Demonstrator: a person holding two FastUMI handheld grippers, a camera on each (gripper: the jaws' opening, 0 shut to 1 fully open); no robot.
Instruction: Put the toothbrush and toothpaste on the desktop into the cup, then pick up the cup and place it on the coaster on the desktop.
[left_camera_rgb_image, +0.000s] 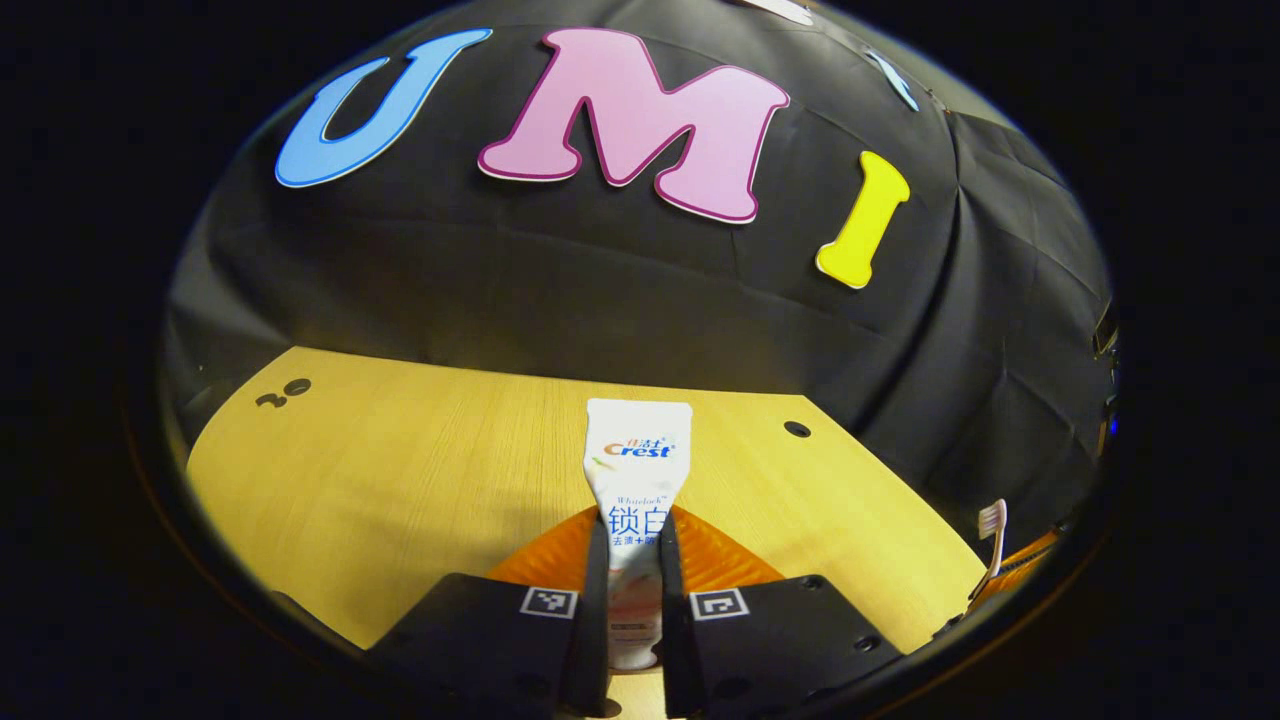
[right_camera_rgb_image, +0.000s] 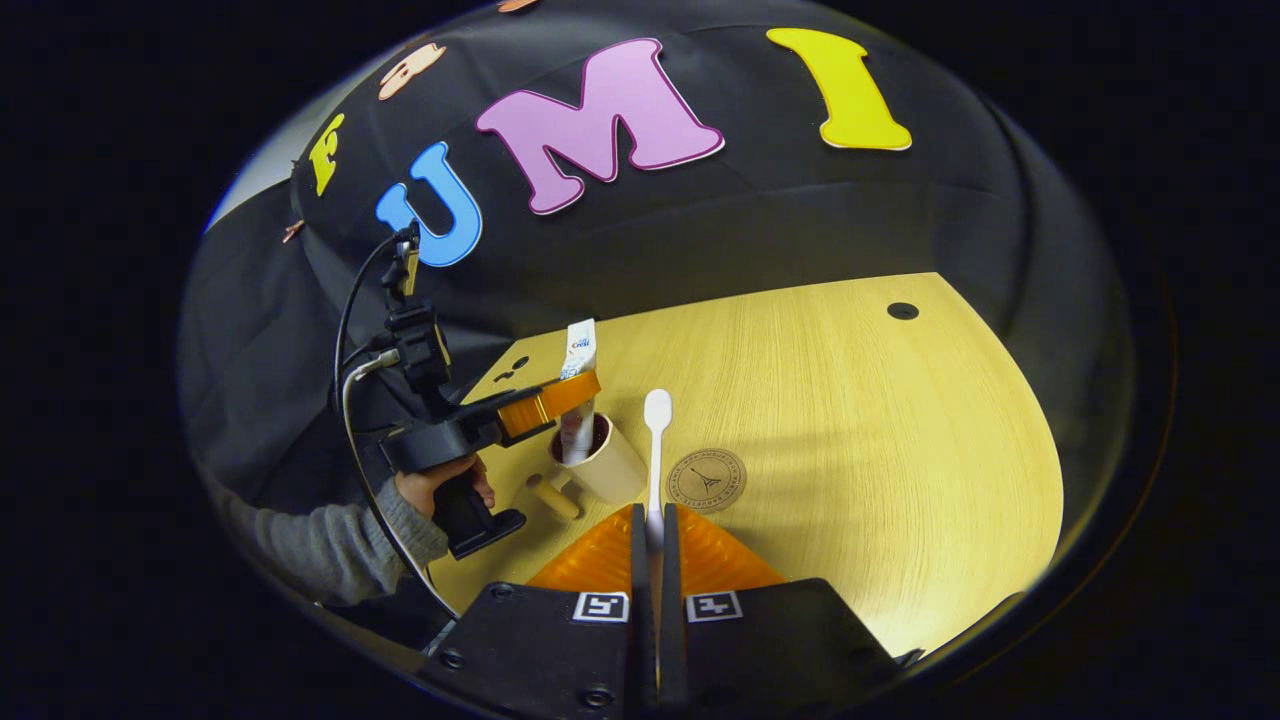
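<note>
Right gripper view: right claw grips toothbrush; left claw holds toothpaste in cup

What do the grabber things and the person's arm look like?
Each gripper has a black body with two small square black-and-white markers and ribbed orange parts. The left gripper has a black handle, black and white cables, and a hand in a grey knit sleeve.
</note>
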